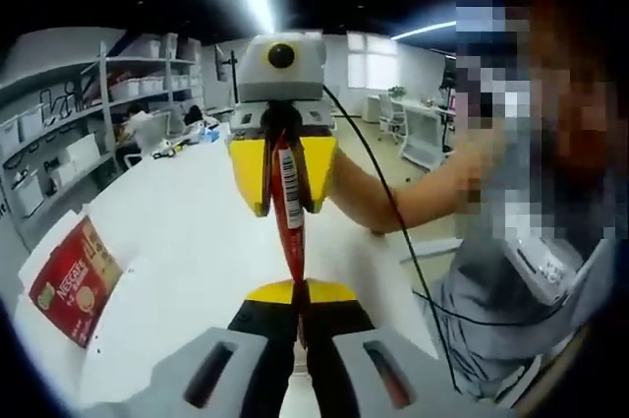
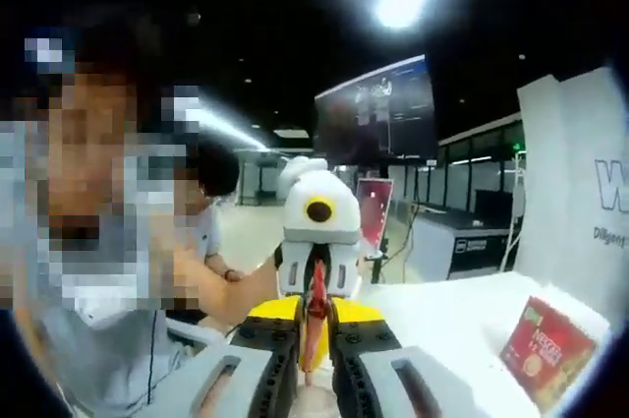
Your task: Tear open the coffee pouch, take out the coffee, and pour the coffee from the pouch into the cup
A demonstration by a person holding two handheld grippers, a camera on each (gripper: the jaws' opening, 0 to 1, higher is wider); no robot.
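In the left gripper view, the left gripper (image 1: 298,292) is seen rising from 6 o'clock, its yellow-tipped jaws pressed together on the lower end of a thin red coffee pouch (image 1: 288,204). The pouch is stretched upward toward 12 o'clock, edge-on, with a white barcode panel visible near its upper part. Its upper end is clamped between the yellow jaws of the right gripper (image 1: 283,177), which faces the camera at the centre of the view. The very bottom of the pouch is hidden between the left jaws. A white table (image 1: 197,251) is spread behind the grippers, and a red coffee box (image 1: 74,283) is laid on it at 8 o'clock, well apart from the pouch. A black cable (image 1: 393,211) is run from the right gripper toward 4 o'clock. A person's arm (image 1: 393,197) is extended behind the right gripper at 3 o'clock.

In the right gripper view, the right gripper (image 2: 314,325) is seen rising from 6 o'clock, its jaws closed on the pouch (image 2: 315,320), which is shown as a narrow red strip between the yellow tips. The left gripper (image 2: 316,270) is faced just beyond, touching the pouch's far end; how far its jaws are closed is hard to make out here. The coffee box (image 2: 545,351) is seen at 4 o'clock on the table (image 2: 452,320), partly cut off and blurred.
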